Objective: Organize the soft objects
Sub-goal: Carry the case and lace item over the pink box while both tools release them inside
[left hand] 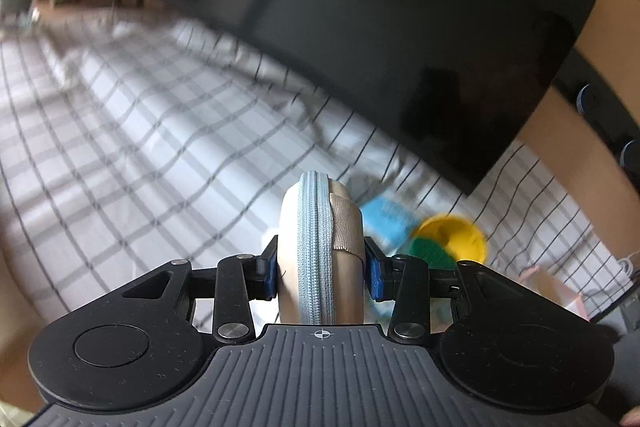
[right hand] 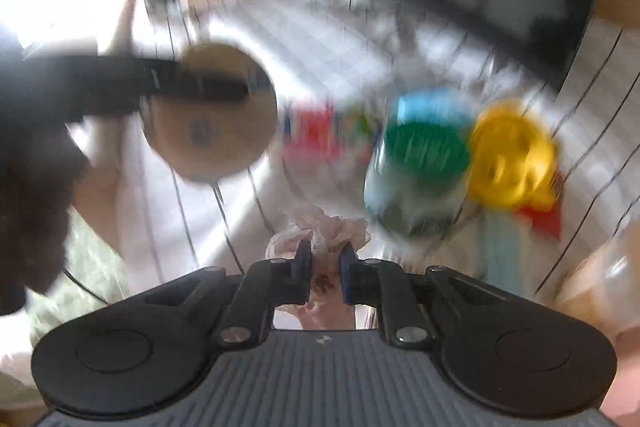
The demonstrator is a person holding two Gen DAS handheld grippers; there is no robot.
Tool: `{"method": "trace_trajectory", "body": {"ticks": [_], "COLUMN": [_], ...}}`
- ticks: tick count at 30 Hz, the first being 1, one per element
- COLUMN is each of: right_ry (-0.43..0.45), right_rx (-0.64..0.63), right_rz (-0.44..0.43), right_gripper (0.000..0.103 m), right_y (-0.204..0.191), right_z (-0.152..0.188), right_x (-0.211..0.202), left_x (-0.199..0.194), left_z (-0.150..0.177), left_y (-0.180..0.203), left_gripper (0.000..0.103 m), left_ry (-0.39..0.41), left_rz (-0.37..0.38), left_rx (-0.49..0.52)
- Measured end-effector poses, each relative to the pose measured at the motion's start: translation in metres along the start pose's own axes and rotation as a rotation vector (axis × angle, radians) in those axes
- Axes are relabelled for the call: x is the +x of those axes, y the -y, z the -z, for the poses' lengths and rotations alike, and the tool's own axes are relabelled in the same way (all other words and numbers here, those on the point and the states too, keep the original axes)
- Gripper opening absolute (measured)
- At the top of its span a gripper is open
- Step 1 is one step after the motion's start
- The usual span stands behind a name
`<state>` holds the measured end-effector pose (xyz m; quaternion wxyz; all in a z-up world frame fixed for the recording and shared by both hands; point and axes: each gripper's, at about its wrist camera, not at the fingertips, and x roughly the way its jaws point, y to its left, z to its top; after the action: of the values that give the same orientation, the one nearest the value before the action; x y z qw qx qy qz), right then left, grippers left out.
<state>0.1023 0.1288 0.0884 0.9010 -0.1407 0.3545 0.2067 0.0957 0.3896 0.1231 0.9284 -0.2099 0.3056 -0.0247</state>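
Two grips: each gripper carries one soft thing above the checked sheet (left hand: 140, 155).
Round pouch (left hand: 322, 251): one, zip edge facing the camera, pinched across its flat sides by the left gripper (left hand: 322, 269), jaws about a pouch-width apart; it hangs clear of the sheet, near the yellow bowl (left hand: 460, 233).
Crinkled bag (right hand: 320, 231): one, thin and pinkish, nipped in the right gripper (right hand: 324, 269), jaws nearly closed.
Step, as I judge it: mid-carry, neither item placed yet.
Next move: needs a free spot beside the yellow bowl, then a low, slow release.
Other counts: one green-lidded jar (right hand: 416, 179) touching the bowl; one blue item behind it, too blurred to name.
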Motion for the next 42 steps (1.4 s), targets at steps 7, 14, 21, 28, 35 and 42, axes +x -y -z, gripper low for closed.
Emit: {"method": "trace_trajectory", "body": {"ticks": [7, 14, 21, 28, 35, 42], "right_ry": [0.253, 0.374, 0.448, 0.463, 0.486, 0.467], "right_rx": [0.005, 0.108, 0.229, 0.365, 0.506, 0.561], "right_rz": [0.072, 0.293, 0.537, 0.661, 0.7, 0.633], "right_gripper": [0.013, 0.013, 0.013, 0.014, 0.014, 0.014], "right_y": [0.034, 0.097, 0.161, 0.217, 0.273, 0.288], "right_z": [-0.045, -0.023, 0.037, 0.099, 0.139, 0.137], "right_x": [-0.106, -0.169, -0.211, -0.221, -0.225, -0.206], "left_x": [-0.02, -0.015, 0.025, 0.071, 0.143, 0.171], "left_z": [-0.049, -0.062, -0.039, 0.009, 0.077, 0.131], "left_y": [0.06, 0.143, 0.239, 0.342, 0.392, 0.394], "left_gripper": [0.044, 0.044, 0.044, 0.044, 0.045, 0.044], "left_ry": [0.093, 0.113, 0.002, -0.168, -0.412, -0.487], "left_rz": [0.016, 0.123, 0.237, 0.434, 0.587, 0.386], "left_rx": [0.096, 0.177, 0.255, 0.32, 0.278, 0.508]}}
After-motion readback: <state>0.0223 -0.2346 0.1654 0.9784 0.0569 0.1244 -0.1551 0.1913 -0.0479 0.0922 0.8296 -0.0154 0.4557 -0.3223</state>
